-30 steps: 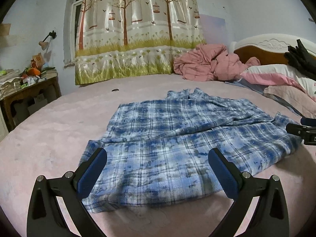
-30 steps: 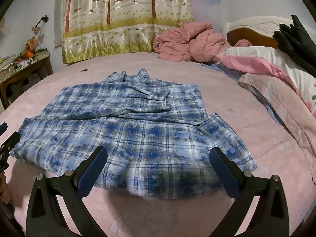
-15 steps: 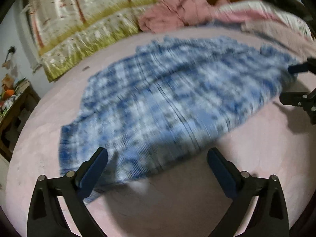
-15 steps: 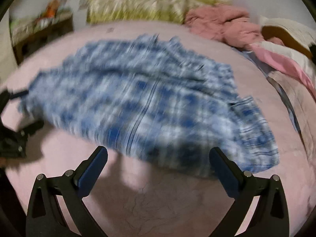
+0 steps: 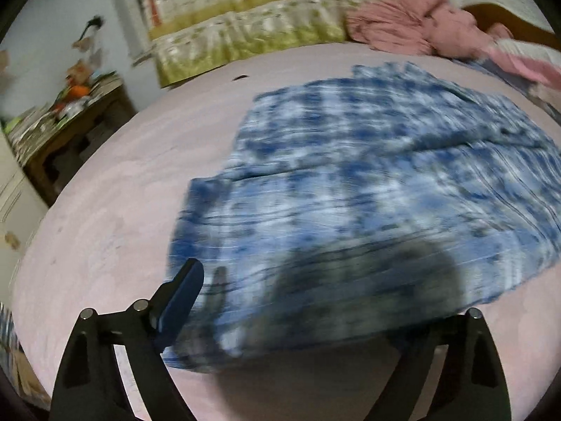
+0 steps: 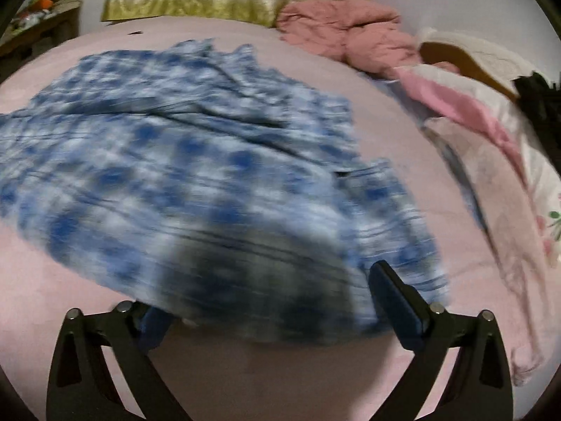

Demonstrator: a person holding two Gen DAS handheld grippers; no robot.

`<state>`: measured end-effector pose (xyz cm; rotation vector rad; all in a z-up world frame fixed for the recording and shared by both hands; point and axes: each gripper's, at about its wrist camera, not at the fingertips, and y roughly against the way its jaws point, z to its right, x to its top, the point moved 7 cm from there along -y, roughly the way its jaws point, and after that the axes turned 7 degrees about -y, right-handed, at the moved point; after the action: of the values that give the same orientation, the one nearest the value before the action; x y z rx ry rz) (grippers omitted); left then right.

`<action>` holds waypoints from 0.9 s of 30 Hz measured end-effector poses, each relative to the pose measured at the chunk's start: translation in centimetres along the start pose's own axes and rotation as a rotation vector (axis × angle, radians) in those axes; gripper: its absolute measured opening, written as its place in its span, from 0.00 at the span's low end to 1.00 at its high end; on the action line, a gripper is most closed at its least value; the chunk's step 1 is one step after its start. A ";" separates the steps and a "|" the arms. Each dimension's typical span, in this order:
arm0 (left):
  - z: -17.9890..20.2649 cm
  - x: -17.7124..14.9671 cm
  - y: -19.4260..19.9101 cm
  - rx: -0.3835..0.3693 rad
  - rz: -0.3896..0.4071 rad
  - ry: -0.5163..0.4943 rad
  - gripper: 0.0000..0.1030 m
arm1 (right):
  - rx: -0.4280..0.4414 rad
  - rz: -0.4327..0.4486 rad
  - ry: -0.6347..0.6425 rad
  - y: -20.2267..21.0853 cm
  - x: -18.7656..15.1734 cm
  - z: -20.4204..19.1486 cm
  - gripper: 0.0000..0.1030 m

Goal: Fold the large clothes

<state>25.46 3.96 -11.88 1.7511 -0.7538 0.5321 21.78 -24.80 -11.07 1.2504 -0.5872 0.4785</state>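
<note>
A blue plaid shirt point(image 5: 368, 175) lies spread flat on the pink bed sheet point(image 5: 115, 193), blurred by motion in both views. My left gripper point(image 5: 315, 291) is at the shirt's near left corner with its jaws closing. Its left finger point(image 5: 186, 291) shows over the cloth, and the hem hides its right finger. My right gripper point(image 6: 270, 294) is at the near right part of the shirt point(image 6: 175, 161), jaws also closing. Here the right finger point(image 6: 392, 298) rests above the hem and the left finger is half under it. The hem lies between both pairs of jaws, ungripped.
A crumpled pink quilt point(image 6: 343, 31) and pillows point(image 6: 491, 133) lie by the white headboard point(image 6: 466, 56) at the far right, with a black garment point(image 6: 540, 105) on it. A patterned curtain point(image 5: 245, 24) hangs behind the bed. A cluttered wooden side table point(image 5: 70, 122) stands at the left.
Both grippers have tipped down and come in onto the shirt's near hem, which now covers one finger of each. Their jaws stand narrower. Neither gripper shows in the other's view any more.
</note>
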 end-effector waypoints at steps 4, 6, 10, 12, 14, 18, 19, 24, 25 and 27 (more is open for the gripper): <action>-0.4 -0.3 0.7 0.025 0.024 -0.012 0.22 | 0.095 -0.014 -0.052 0.2 0.2 1.1 0.19; -0.6 -0.2 1.9 0.038 0.066 -0.018 0.06 | 0.155 0.015 -0.103 0.9 0.4 1.7 0.03; -1.6 0.2 5.8 0.049 0.154 -0.001 0.05 | 0.179 0.085 -0.151 3.5 0.6 2.8 0.01; -2.8 -0.5 8.2 0.035 0.161 0.032 0.04 | 0.178 0.114 -0.149 5.5 0.2 3.2 0.01; -3.5 -1.5 10.0 0.006 0.151 0.051 0.04 | 0.190 0.128 -0.145 7.5 -0.7 3.7 0.01; -4.1 -4.4 13.0 -0.037 0.107 0.043 0.04 | 0.200 0.102 -0.092 10.2 -3.6 3.7 0.01; -4.1 -4.9 13.4 -0.038 0.099 0.037 0.04 | 0.189 0.101 -0.065 10.7 -4.1 3.5 0.01; -4.6 -5.7 13.2 -0.007 0.071 0.055 0.12 | 0.118 0.118 -0.055 11.0 -4.2 4.3 0.17; -4.9 -5.5 13.0 -0.005 0.071 0.077 0.12 | 0.095 0.121 -0.082 10.8 -4.1 5.0 0.19; -5.3 -4.8 12.4 -0.026 0.090 0.108 0.12 | 0.099 0.130 -0.138 10.4 -3.6 6.2 0.20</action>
<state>13.35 7.71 -5.28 1.6565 -0.7626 0.6691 11.56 -28.25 -4.51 1.3524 -0.7730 0.5381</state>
